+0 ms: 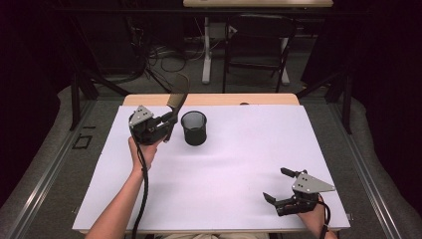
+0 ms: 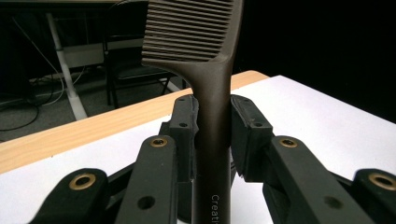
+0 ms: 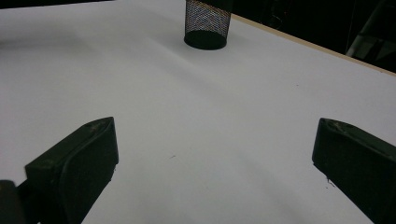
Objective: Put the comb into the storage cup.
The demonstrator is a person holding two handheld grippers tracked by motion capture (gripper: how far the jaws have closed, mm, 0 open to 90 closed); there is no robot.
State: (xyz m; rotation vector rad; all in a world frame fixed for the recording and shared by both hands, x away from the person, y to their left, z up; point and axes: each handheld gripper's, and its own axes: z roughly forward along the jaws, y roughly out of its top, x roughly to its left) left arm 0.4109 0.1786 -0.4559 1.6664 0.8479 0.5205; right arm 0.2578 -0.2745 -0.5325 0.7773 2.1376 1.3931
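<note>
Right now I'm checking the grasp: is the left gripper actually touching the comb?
Touching. The left gripper view shows the left gripper with both jaws pressed against the comb handle, no gap either side.

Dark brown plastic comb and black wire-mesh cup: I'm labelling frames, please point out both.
Dark brown plastic comb (image 2: 212, 116), left gripper view, on its handle.
Black wire-mesh cup (image 1: 193, 135), high view, on its side wall.

dark brown comb (image 2: 212, 70), upright, teeth up, beside black mesh cup (image 1: 193, 128)
</note>
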